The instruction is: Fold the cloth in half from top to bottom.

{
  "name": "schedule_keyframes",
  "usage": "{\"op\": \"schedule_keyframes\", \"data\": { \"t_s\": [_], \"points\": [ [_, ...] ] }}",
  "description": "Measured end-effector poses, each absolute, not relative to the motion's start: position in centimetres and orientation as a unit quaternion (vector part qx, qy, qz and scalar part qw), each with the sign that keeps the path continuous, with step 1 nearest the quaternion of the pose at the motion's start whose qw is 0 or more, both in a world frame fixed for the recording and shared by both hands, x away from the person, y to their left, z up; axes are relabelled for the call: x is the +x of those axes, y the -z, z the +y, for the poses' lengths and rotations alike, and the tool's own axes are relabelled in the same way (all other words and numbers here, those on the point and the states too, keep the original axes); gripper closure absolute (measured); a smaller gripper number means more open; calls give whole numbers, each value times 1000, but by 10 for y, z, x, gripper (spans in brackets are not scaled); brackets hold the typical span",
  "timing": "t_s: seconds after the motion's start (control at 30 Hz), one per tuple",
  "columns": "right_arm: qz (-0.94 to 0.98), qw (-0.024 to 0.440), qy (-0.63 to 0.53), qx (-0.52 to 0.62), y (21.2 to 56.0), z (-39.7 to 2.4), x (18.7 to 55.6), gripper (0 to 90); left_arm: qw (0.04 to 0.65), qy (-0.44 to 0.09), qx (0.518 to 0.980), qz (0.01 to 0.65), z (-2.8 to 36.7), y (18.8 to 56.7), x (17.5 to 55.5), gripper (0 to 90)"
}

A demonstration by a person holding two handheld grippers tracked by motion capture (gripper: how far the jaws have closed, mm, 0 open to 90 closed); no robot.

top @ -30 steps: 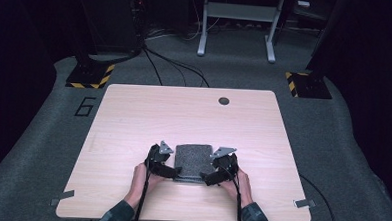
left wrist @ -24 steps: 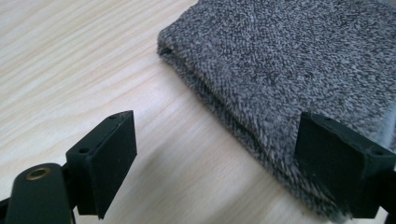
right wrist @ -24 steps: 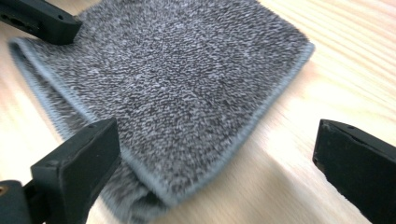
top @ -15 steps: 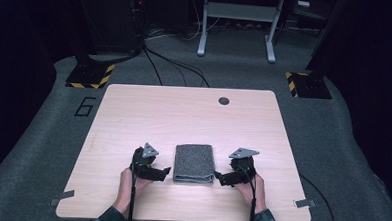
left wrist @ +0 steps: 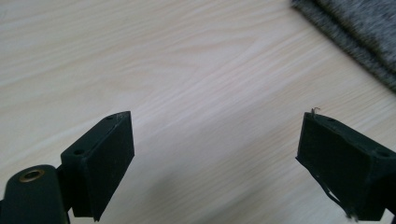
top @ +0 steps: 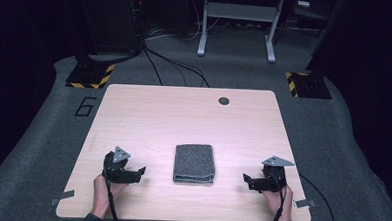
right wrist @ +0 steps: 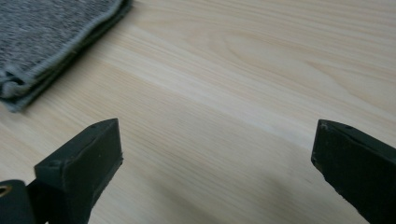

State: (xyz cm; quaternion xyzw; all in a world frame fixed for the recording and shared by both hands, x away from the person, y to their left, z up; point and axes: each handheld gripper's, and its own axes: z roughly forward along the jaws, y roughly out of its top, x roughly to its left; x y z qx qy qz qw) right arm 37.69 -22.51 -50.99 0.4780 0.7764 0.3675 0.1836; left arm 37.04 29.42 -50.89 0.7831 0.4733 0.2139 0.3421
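Observation:
A grey cloth (top: 194, 163), folded into a neat rectangle, lies flat on the light wooden table (top: 183, 120) near its front edge. My left gripper (top: 140, 172) rests low over the table to the cloth's left, pointing toward it, well apart from it. In the left gripper view its jaws stand open (left wrist: 215, 115) over bare wood, with the cloth's (left wrist: 355, 32) edge at the upper right. My right gripper (top: 246, 180) mirrors it at the cloth's right side. In the right gripper view those jaws are open (right wrist: 217, 122) and hold nothing; the cloth's (right wrist: 46, 32) folded corner lies at the upper left.
A small dark round hole (top: 224, 100) marks the table's far side. Grey tape tabs (top: 61, 198) stick out at the front corners. On the carpet beyond are cables (top: 166, 64), two yellow-and-black striped bases (top: 90, 76) and a metal stand's legs (top: 237, 37).
Both grippers have drawn away from the cloth's side edges, the left one going left and the right one going right. The cloth stays folded in place.

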Motion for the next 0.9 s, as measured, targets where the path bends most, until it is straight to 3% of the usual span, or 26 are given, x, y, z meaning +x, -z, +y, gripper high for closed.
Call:
{"op": "schedule_keyframes", "data": {
  "t_s": [0.43, 0.9],
  "points": [
    [754, 212, -340, 520, 521, -270, 370, 0, 320, -236, 764, 508, 328, 526, 359, 99],
    [766, 215, -324, 512, 530, -272, 373, 0, 330, -229, 757, 515, 335, 531, 363, 89]
  ]
}}
